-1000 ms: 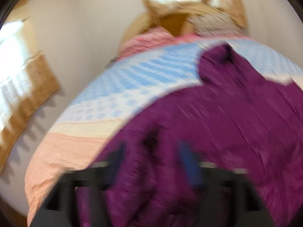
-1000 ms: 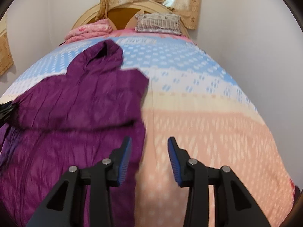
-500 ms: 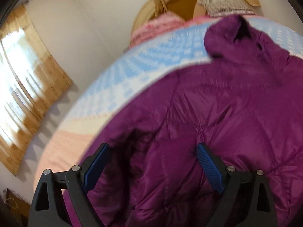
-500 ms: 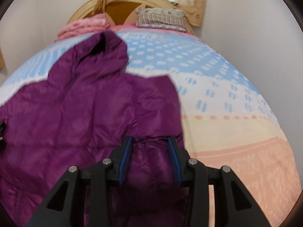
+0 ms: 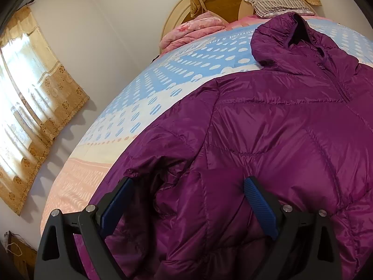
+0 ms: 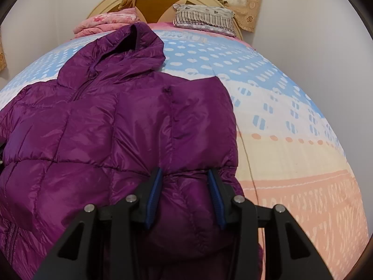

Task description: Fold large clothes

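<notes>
A purple hooded puffer jacket (image 5: pixel 268 128) lies front up on the bed, hood toward the headboard; it also shows in the right wrist view (image 6: pixel 116 128). My left gripper (image 5: pixel 188 184) is wide open, its blue pads either side of the bunched left sleeve near the cuff. My right gripper (image 6: pixel 184 175) is open, its pads either side of the right sleeve, which lies folded over the jacket's body. Neither grips the fabric.
The bed (image 6: pixel 303 163) has a blue, white and peach patterned cover. A folded pink quilt (image 5: pixel 193 30) and a striped pillow (image 6: pixel 205 18) sit by the wooden headboard. A curtained window (image 5: pixel 30 98) is on the left wall. Walls close both sides.
Both grippers have moved forward over the jacket toward the headboard. The left gripper has opened wider. The right gripper now straddles the right sleeve instead of hovering beside the jacket's edge.
</notes>
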Demonstrator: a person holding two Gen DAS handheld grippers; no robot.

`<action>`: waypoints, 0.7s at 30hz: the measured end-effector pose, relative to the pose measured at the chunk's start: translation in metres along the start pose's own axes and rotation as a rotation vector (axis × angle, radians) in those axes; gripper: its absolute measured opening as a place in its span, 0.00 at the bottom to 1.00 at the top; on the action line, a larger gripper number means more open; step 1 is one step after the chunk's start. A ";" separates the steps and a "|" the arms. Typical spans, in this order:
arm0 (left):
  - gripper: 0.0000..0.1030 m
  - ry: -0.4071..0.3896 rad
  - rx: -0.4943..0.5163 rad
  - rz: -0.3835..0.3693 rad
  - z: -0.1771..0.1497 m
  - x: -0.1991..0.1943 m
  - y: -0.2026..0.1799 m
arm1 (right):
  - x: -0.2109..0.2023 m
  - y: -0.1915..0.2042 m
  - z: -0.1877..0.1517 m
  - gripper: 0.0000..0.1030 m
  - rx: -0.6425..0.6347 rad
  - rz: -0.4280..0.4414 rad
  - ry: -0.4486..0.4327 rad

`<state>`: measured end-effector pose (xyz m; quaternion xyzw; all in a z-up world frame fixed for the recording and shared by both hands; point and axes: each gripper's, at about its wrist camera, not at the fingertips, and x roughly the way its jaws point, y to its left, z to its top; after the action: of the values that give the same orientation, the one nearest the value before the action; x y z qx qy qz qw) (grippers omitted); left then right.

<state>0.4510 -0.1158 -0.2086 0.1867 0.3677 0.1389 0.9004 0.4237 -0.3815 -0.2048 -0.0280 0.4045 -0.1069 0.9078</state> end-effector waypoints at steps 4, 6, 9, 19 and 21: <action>0.94 0.000 0.001 0.000 -0.001 0.000 0.000 | 0.000 0.000 0.000 0.44 0.000 -0.001 0.000; 0.94 0.004 0.001 -0.003 -0.001 0.000 0.000 | 0.000 0.002 -0.001 0.44 -0.006 -0.007 0.000; 0.94 0.011 -0.004 -0.019 0.001 -0.001 0.004 | -0.001 0.005 -0.001 0.44 -0.020 -0.023 0.003; 0.94 -0.061 -0.041 -0.167 -0.016 -0.060 0.039 | -0.053 0.023 0.005 0.72 -0.047 0.010 -0.055; 0.94 -0.030 -0.023 -0.149 -0.022 -0.047 0.031 | -0.064 0.038 0.003 0.72 -0.042 0.077 -0.071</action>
<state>0.3998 -0.1008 -0.1805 0.1507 0.3652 0.0730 0.9158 0.3914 -0.3311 -0.1614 -0.0350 0.3752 -0.0621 0.9242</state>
